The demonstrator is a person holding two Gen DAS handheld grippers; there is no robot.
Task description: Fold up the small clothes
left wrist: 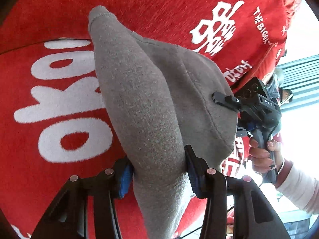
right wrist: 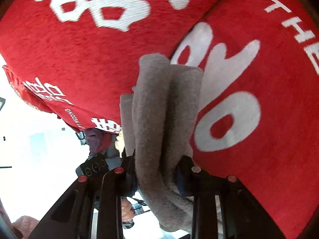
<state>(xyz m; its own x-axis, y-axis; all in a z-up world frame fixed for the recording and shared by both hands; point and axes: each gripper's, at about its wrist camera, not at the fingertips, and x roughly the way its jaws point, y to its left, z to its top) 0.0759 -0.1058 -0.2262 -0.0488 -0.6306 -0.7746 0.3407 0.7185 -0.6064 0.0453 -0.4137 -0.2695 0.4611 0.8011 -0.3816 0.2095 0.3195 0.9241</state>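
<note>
Pinching grey garment (left wrist: 143, 99), left gripper (left wrist: 159, 171) w/ both pads on fabric, right gripper (right wrist: 157, 171) clamped on bunched edge, above red cloth (left wrist: 49, 139).

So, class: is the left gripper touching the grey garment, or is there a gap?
Touching. The left wrist view shows the left gripper with both blue pads pressed against the grey garment, bunching the fabric between them, with no gap.

We see the garment (left wrist: 143, 91) hanging above the printed cloth (left wrist: 49, 99), pinched between the left tongs (left wrist: 159, 171) at its near end and the right tongs (left wrist: 225, 101) at its right edge.
</note>
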